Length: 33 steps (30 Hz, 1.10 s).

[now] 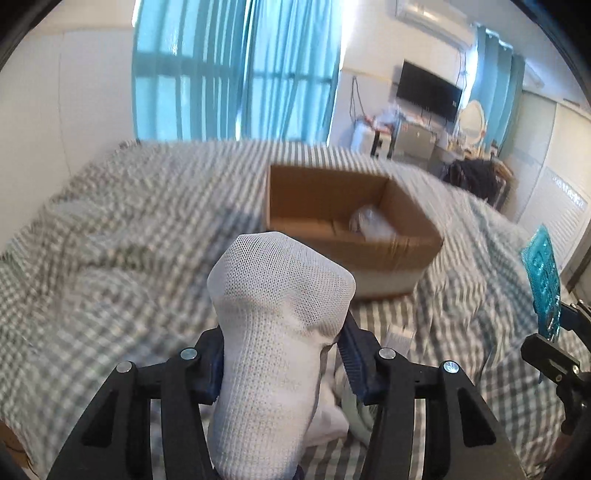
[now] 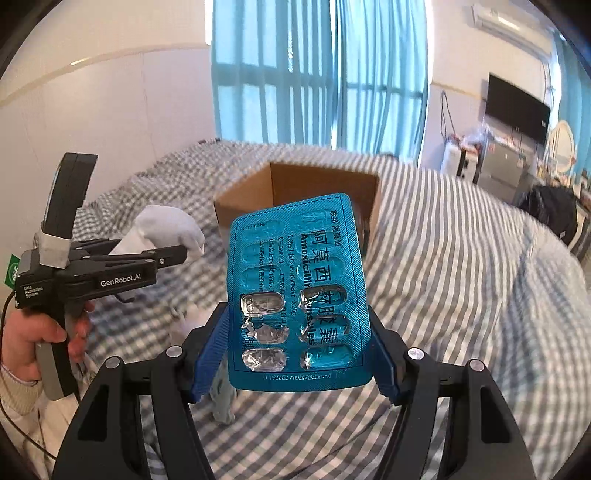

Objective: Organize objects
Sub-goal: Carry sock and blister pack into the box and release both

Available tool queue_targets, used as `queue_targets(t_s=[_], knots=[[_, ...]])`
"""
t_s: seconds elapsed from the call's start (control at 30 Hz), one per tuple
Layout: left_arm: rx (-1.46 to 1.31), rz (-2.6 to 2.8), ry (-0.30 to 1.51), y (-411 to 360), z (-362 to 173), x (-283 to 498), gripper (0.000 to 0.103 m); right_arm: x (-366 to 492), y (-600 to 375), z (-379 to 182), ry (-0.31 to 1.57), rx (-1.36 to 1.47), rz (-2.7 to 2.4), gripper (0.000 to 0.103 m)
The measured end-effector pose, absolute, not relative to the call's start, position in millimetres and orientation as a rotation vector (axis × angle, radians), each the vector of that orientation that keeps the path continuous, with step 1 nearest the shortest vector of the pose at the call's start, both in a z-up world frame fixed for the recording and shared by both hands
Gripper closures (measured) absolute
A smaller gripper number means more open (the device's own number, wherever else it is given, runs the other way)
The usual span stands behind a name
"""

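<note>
Left claw (image 1: 280, 354) grasps a white knitted sock (image 1: 277, 332); right claw (image 2: 299, 354) grips a blue foil amoxicillin blister strip (image 2: 299, 288). Carry both forward over the open brown cardboard box (image 1: 391, 254) ahead, then release low inside

Bedroom, daylit. Bed (image 1: 129, 229) covered with grey-and-white checked quilt, rumpled. Behind it, tall window with teal curtains (image 2: 317, 74), bright light coming through. Walls (image 1: 66, 92) white. Right wall: black flat screen (image 1: 428, 90), air conditioner (image 1: 432, 16) mounted above. Below the screen, a cluttered dresser (image 1: 413, 138) with an oval mirror (image 1: 472, 118). Dark chair (image 1: 476, 177) just beside the bed's far corner.
</note>
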State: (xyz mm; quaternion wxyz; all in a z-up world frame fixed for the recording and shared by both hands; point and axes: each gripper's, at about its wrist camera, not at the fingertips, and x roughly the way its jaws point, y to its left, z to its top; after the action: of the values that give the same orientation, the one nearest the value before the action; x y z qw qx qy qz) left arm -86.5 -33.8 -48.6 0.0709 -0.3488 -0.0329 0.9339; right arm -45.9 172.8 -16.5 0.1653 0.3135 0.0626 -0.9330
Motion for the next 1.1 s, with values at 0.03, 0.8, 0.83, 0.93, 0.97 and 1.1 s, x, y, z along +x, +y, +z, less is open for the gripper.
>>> queue_targets(t_s=[0.03,0.8,0.83,0.93,0.97,1.1], knots=[[-1.022,2.822,-0.099,-35.0,-40.5,-87.9,0.05,-48.0,170.8,-7.3,0.183,0.865,-2.663,0.035],[-0.843,2.824,-0.052,-1.2,17.0,-243.7,0.05,-236.8,145.8,46.0,0.038,0.782,-2.627,0.035],[-0.855,2.82,-0.044,0.9,11.5,-252.2,0.05,-248.1,145.0,41.9,0.028,0.794,-2.625,0.035],[-0.894,2.809,-0.02,6.5,-5.5,-269.0,0.05,-275.6,145.4,28.6,-0.01,0.834,-2.615,0.035],[-0.912,2.802,-0.013,7.9,-12.9,-275.1,0.05,-284.0,145.8,22.4,-0.026,0.85,-2.607,0.035],[-0.959,2.778,0.016,12.2,-38.0,-285.2,0.05,-308.0,144.8,-3.5,-0.04,0.912,-2.592,0.035]])
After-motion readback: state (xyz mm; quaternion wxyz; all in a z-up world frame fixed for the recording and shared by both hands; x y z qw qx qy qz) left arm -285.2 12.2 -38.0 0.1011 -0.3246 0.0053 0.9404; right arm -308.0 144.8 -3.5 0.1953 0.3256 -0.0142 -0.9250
